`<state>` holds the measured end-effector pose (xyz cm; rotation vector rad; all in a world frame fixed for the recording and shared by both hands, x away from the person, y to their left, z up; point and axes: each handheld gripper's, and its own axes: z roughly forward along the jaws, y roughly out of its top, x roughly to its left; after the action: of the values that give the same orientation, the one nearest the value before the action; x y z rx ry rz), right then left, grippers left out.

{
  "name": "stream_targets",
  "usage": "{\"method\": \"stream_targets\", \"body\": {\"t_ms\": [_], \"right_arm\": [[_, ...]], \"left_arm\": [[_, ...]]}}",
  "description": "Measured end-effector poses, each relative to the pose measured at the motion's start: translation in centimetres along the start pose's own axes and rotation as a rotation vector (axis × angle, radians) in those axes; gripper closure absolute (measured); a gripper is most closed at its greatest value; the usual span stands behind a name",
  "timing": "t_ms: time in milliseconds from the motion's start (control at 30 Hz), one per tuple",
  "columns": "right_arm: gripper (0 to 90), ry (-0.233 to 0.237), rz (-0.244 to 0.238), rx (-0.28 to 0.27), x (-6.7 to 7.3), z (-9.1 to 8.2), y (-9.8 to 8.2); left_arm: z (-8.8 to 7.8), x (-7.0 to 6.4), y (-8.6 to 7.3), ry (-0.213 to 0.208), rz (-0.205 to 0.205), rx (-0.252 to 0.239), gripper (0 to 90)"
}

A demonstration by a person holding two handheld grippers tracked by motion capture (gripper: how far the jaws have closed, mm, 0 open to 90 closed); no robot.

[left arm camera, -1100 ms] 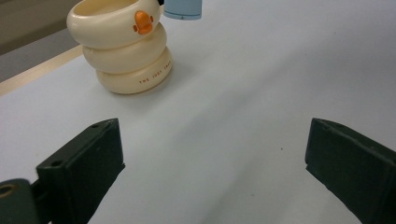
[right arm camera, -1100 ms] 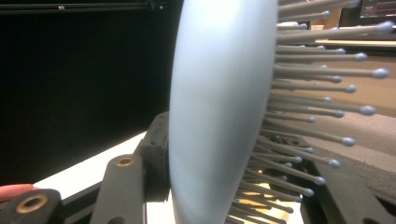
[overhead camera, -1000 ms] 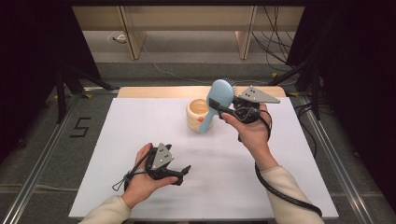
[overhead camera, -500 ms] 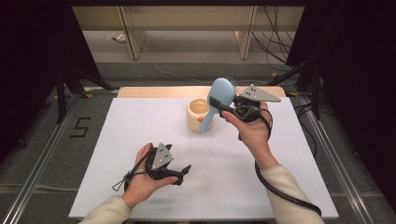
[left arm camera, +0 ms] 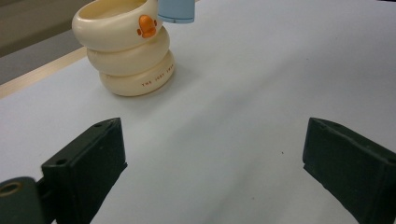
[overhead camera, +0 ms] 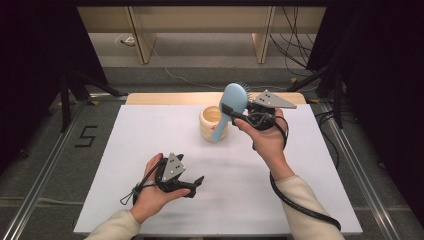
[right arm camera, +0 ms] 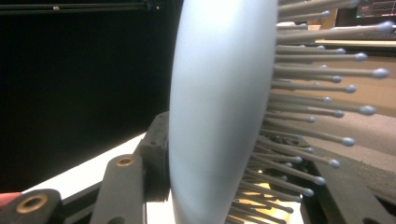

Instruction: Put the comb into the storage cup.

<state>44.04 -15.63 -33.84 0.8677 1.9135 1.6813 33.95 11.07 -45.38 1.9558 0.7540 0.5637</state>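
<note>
Pale blue plastic is what I have in my right gripper (overhead camera: 239, 114): a hairbrush (overhead camera: 230, 107) pinched between the 2 jaws low on its head, where the paddle narrows toward the handle, and lifted clear of the white table (overhead camera: 310, 200). In the right gripper view the brush head (right arm camera: 219, 107) stands between my jaws with its bristles (right arm camera: 317, 107) pointing off to one side, so the clamp looks firm on the smooth back and the bristle face. The relation I care about is handle to cup: the brush's long axis runs steeply, head up and away from me, handle end slanting down toward the cream duck-faced holder (overhead camera: 212, 122) at the far middle of the table. From the high view the handle tip sits at the holder's near right rim; in the left gripper view the blue handle end (left arm camera: 176, 10) hangs just beside the holder's mouth (left arm camera: 119, 18), and I cannot tell whether it touches the rim. I judge that the tip must go a little further over the opening, then straight down. My left gripper (overhead camera: 195, 181) rests low near the front edge, jaws spread wide with nothing between them, well apart from the holder, so the right hand is plainly the nearer one
</note>
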Motion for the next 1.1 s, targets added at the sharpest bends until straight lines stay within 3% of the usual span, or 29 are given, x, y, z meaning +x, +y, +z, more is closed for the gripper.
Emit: {"method": "stream_targets", "body": {"t_ms": [1100], "right_arm": [[51.1, -0.021, -0.001, 0.014, -0.7, 0.9, 1.0]], "left_arm": [[0.1, 0.1, -0.1, 0.005, -0.007, -0.001, 6.4]]}}
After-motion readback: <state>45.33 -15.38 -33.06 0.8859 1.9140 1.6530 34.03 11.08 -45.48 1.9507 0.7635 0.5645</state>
